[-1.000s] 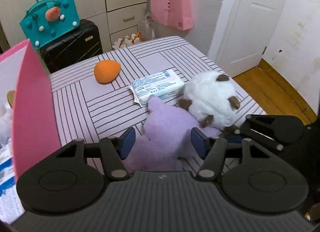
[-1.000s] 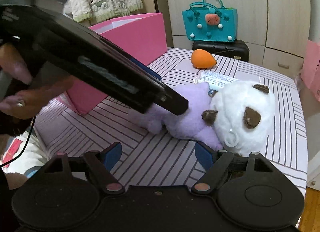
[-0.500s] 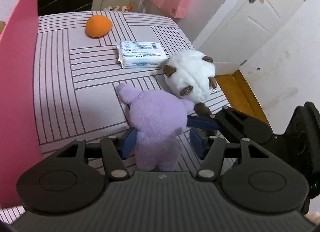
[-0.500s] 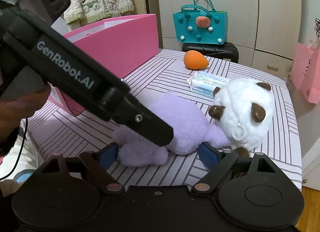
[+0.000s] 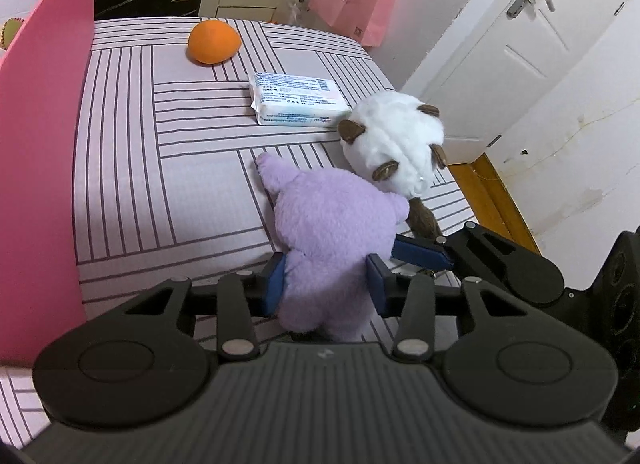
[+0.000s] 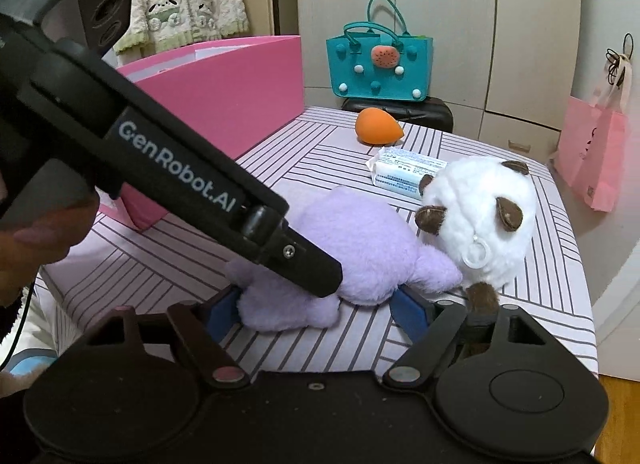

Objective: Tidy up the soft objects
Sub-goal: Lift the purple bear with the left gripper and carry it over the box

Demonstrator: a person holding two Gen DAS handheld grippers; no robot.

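Left wrist view: left tongs now bracket the lower body of the purple plush, both blue pads pressing into the fur, so they look closed on it. A second ago the same tongs stood wide with the plush ahead of the tips, only partly between them; half a second ago it sat between them without clear squeeze. Plush rests on the striped bench, head leaning against the white plush. Tissue pack and orange ball lie farther off, where they were before. Pink box stands at the left edge. One blue pad of the right tongs shows just beside the plush's right flank, near the white plush's brown foot.

Right wrist view: right tongs sit at mid width, spread around the purple plush's near end; contact with the pads cannot be told, partly hidden by the left tool's black body crossing the frame. A second ago they were wide and short of the toy. White plush touches the purple one. Pink box is open behind.

Judgement: the grasp is made; lifting toward the pink box looks next, and the neighbour may get dragged along.
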